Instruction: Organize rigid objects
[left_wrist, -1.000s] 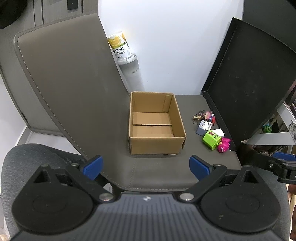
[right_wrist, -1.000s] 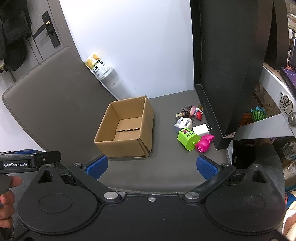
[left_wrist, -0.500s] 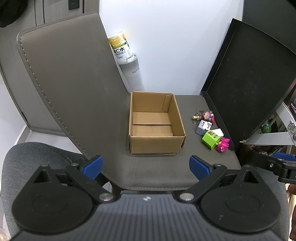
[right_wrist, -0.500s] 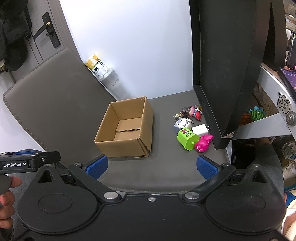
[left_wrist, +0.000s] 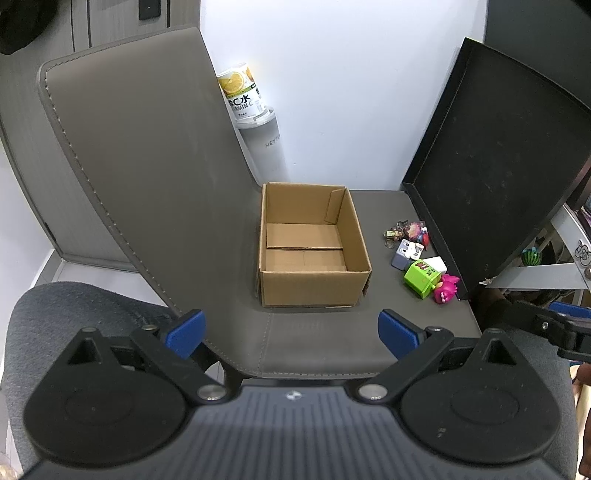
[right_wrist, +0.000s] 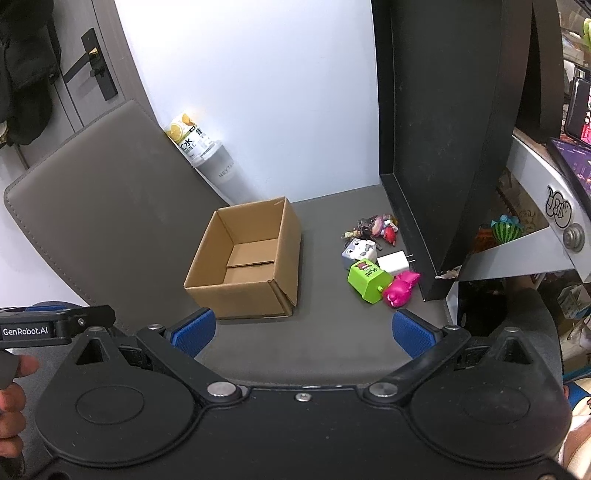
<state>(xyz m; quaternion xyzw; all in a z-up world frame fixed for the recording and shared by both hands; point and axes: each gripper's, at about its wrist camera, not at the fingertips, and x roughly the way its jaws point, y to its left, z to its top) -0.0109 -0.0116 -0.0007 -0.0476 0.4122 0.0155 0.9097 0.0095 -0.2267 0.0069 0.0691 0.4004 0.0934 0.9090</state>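
nearby, empty cardboard box (left_wrist: 314, 254), toys (left_wrist: 424, 258) beside it, claws spread

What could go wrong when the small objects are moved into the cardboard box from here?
1. The green cube toy, pink toy and white charger touch, so grasping one may push the others.
2. They lie against the black panel; the open right tool may hit it.
3. The open brown cardboard box looks light and may slide on the grey mat.
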